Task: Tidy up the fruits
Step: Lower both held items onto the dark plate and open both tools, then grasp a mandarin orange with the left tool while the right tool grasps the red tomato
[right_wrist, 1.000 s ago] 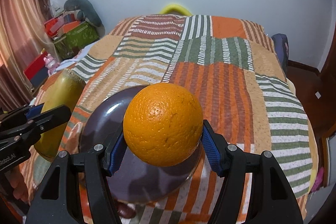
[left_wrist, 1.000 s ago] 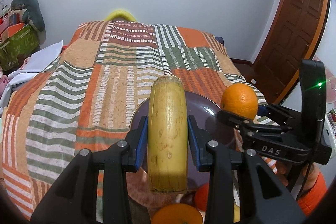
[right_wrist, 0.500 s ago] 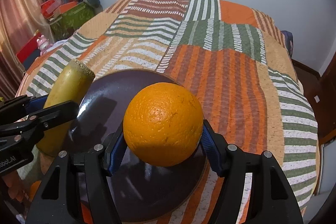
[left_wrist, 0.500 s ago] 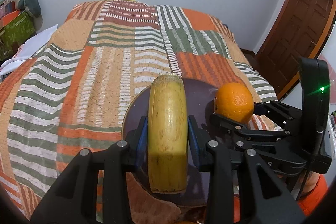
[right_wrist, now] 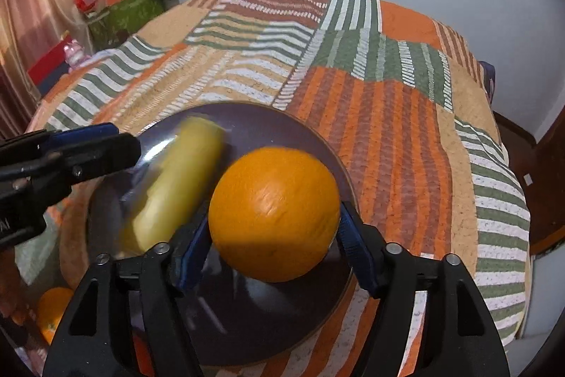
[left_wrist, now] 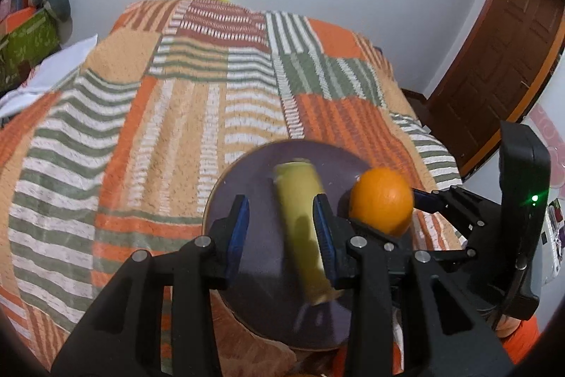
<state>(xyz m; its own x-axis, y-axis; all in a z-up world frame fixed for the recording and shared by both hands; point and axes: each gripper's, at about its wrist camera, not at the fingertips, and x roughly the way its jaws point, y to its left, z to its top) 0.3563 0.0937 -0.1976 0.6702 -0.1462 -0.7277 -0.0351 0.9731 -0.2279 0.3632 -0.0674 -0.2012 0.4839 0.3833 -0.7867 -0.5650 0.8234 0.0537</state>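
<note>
- The bed [left_wrist: 148,136] under its striped patchwork cover fills both views; the dark plate [right_wrist: 254,324] lies on it near my edge, at 6 o'clock in each camera.
- The plate was half hidden a second ago; now I look down onto it, so both my hands have dropped and tipped forward over it.
- The banana [left_wrist: 300,228] is the big change: my left claw [left_wrist: 280,228] was pinching it, and now the pads are spread with a gap on the left side. The fruit is blurred, lying at about 12 o'clock from that claw, so I judge it freshly released onto the plate.
- The orange [right_wrist: 275,214] sits at the plate's 3 o'clock side in the left view, pinched in my right claw [right_wrist: 275,235] as before; whether it touches the plate I cannot tell.
- Another orange [right_wrist: 53,310] waits at 8 o'clock, off the plate.
- My judgement: banana delivered, the held orange goes next.
</note>
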